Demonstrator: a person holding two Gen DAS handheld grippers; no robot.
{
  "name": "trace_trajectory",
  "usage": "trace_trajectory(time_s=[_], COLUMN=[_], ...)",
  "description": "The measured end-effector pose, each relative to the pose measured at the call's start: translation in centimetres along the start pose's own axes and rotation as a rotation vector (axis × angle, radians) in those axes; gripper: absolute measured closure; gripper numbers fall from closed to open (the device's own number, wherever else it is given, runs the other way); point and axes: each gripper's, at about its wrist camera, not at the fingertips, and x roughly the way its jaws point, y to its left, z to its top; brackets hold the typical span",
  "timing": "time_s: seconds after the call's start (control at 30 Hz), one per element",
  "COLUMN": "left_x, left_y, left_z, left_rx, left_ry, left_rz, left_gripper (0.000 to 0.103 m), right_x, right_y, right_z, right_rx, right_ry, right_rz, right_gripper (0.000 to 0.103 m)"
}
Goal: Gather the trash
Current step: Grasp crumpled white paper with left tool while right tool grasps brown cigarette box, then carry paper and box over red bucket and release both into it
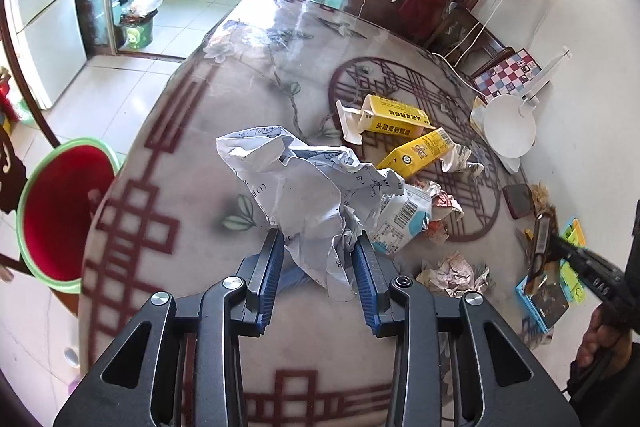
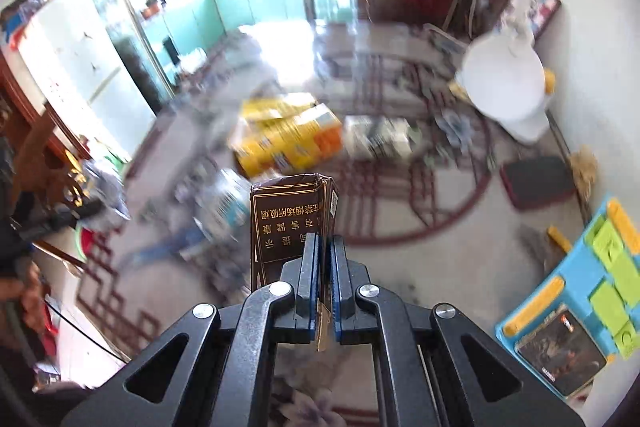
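Note:
My left gripper (image 1: 318, 241) is shut on a big crumpled sheet of white paper (image 1: 304, 183), held above the patterned table (image 1: 192, 227). My right gripper (image 2: 325, 247) is shut on a flattened dark brown cigarette pack (image 2: 286, 215) with gold lettering, lifted off the table; in the left wrist view that right gripper (image 1: 550, 239) shows at the right edge, gripping the dark cigarette pack (image 1: 540, 239). Two yellow cartons (image 1: 400, 119) (image 2: 288, 135) lie mid-table. A blue-and-white wrapper (image 1: 404, 223) and smaller crumpled papers (image 1: 456, 275) lie near them.
A red bin with a green rim (image 1: 60, 211) stands on the floor left of the table. A white desk lamp (image 1: 508, 125), a dark wallet (image 1: 518, 201) and a blue-and-green toy tray (image 2: 592, 287) sit along the table's right side. A chair with a checked cushion (image 1: 506, 75) stands beyond.

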Motion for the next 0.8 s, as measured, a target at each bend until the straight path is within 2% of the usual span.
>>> trace_trajectory(time_s=[0.27, 0.8], left_x=[-0.9, -2.8], left_y=[1.6, 10.4], left_z=[0.6, 2.8], left_rx=[0.004, -0.063], left_ry=[-0.031, -0.059], left_rz=[0.017, 0.069], left_gripper=[0.069, 0.069], right_x=[-0.5, 1.9], right_y=[4.6, 16.6], right_z=[3.1, 5.0], right_rx=[-0.015, -0.098], right_ry=[-0.054, -0.054], right_rz=[0.072, 0.168], right_gripper=[0.099, 0.099])
